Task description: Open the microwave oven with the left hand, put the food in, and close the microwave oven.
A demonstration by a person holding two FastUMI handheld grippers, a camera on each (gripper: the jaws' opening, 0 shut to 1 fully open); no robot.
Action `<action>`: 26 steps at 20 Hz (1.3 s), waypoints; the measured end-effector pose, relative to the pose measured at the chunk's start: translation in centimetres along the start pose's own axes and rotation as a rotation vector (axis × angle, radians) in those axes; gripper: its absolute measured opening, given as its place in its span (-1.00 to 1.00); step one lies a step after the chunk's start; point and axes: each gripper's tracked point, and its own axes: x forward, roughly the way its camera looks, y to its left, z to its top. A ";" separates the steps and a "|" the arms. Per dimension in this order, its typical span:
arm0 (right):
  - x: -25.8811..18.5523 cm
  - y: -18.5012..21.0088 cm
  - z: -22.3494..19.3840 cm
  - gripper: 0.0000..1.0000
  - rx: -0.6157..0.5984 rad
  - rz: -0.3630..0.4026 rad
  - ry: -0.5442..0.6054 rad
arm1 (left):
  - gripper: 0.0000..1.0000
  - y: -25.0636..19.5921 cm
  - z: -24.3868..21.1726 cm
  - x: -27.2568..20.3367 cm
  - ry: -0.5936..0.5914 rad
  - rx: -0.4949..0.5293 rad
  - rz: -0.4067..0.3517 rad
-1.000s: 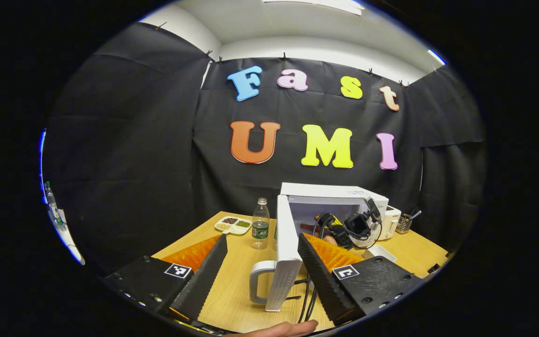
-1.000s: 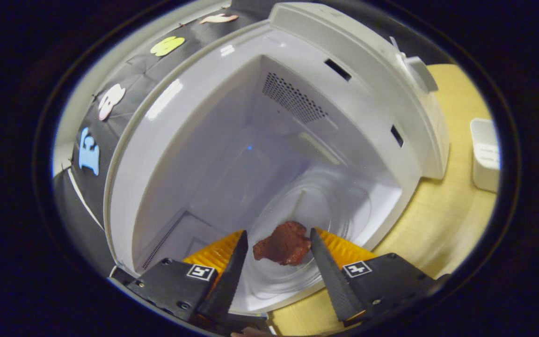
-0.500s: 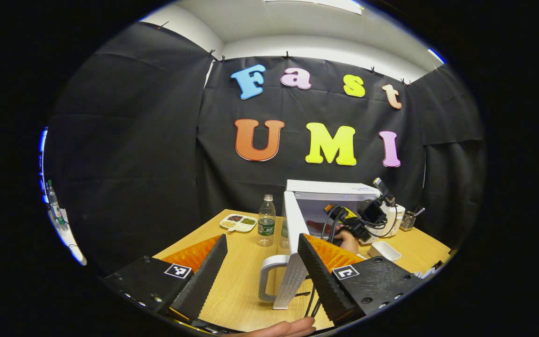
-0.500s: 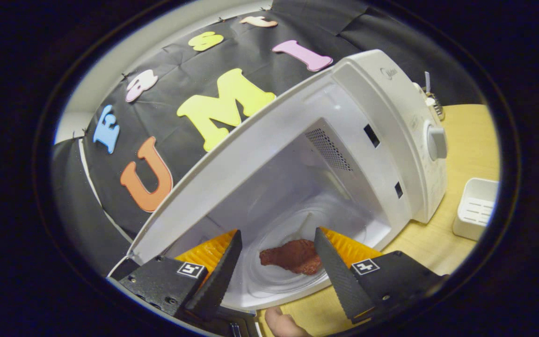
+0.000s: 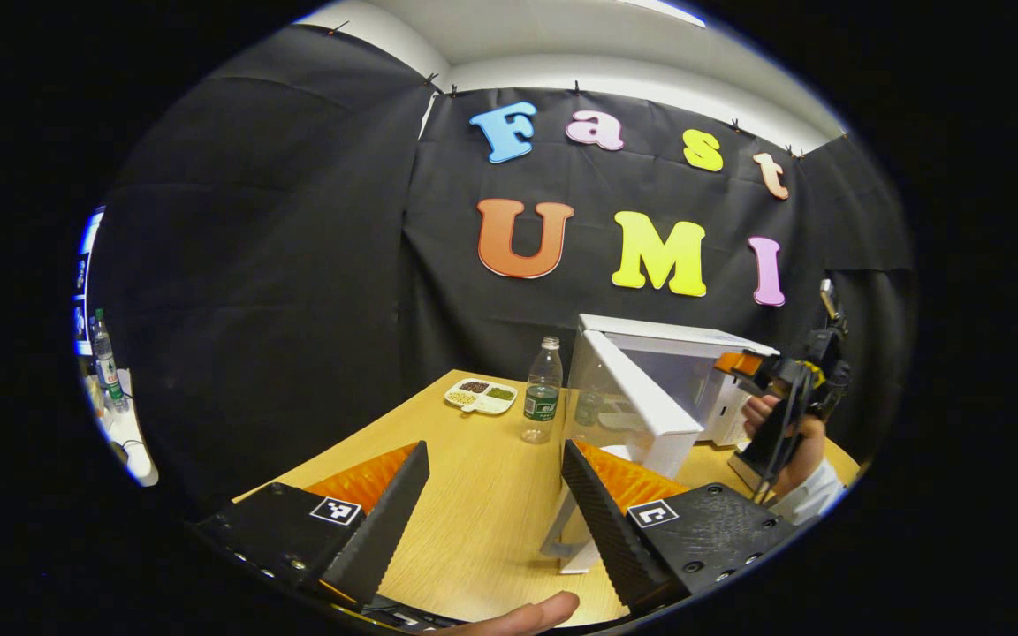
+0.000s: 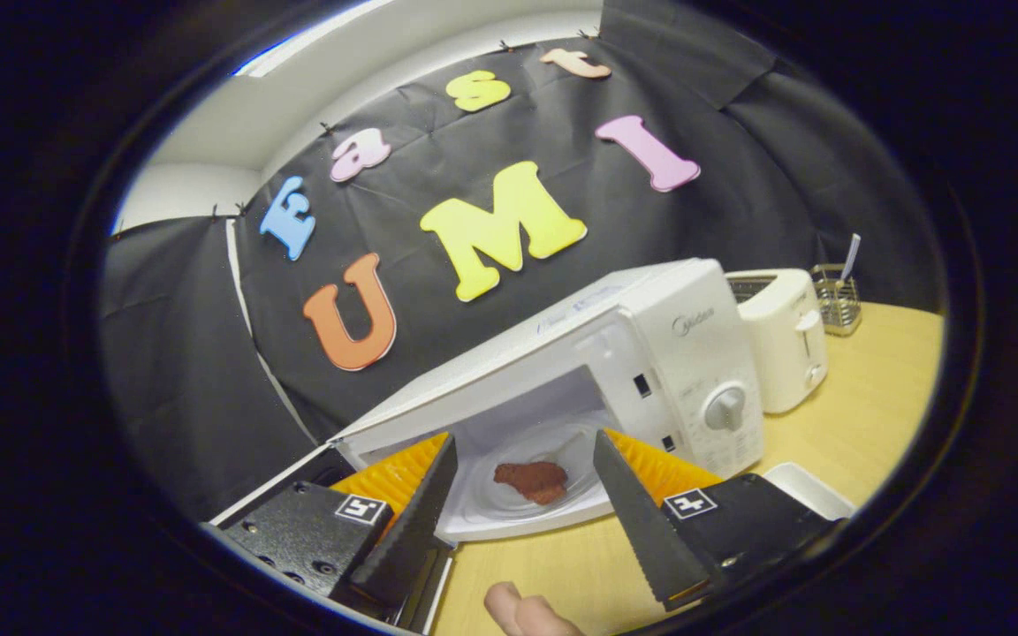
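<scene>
Backing my right gripper (image 6: 518, 495) out, jaws spread and empty | meat (image 6: 531, 480) sitting in microwave (image 6: 695, 353) | left gripper (image 5: 496, 508) spread too, door (image 5: 641, 397) closing next

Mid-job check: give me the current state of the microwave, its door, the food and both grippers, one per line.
microwave: open, cavity exposed
door: swung out, ajar
food: lying on the glass plate inside
left gripper: open, empty
right gripper: open, empty, outside the cavity

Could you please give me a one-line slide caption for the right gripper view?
Open right gripper in front of the open microwave oven, with the piece of meat on its glass turntable.
</scene>
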 end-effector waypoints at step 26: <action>-23.0 -2.2 12.8 0.96 -0.355 0.046 -0.136 | -1.00 -5.8 -4.7 4.6 0.001 0.034 -0.167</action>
